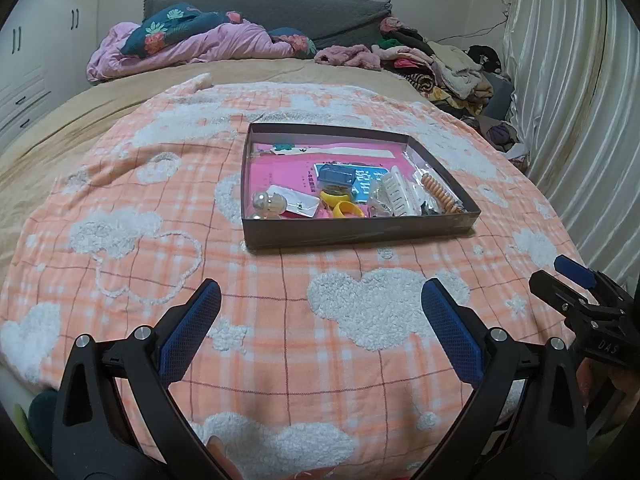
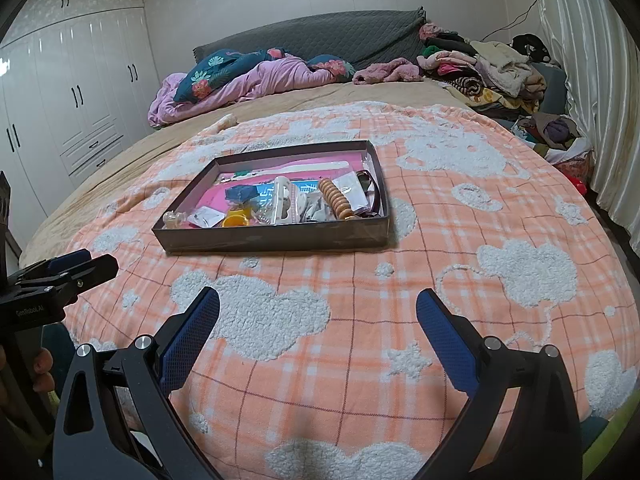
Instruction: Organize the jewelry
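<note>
One tray, long axis left-right.

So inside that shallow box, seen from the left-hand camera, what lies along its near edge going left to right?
Clear pearly bauble → yellow plastic ring → cream ridged hair clip → coiled orange-brown hair tie, all inside the dark cardboard box.

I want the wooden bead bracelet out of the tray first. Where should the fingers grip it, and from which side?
Probably from above, across the bead bracelet's middle. It lies as a long row near the tray's right wall, so the right gripper is closer; its fingers should straddle the row's narrow width, clear of the white hair clip.
</note>
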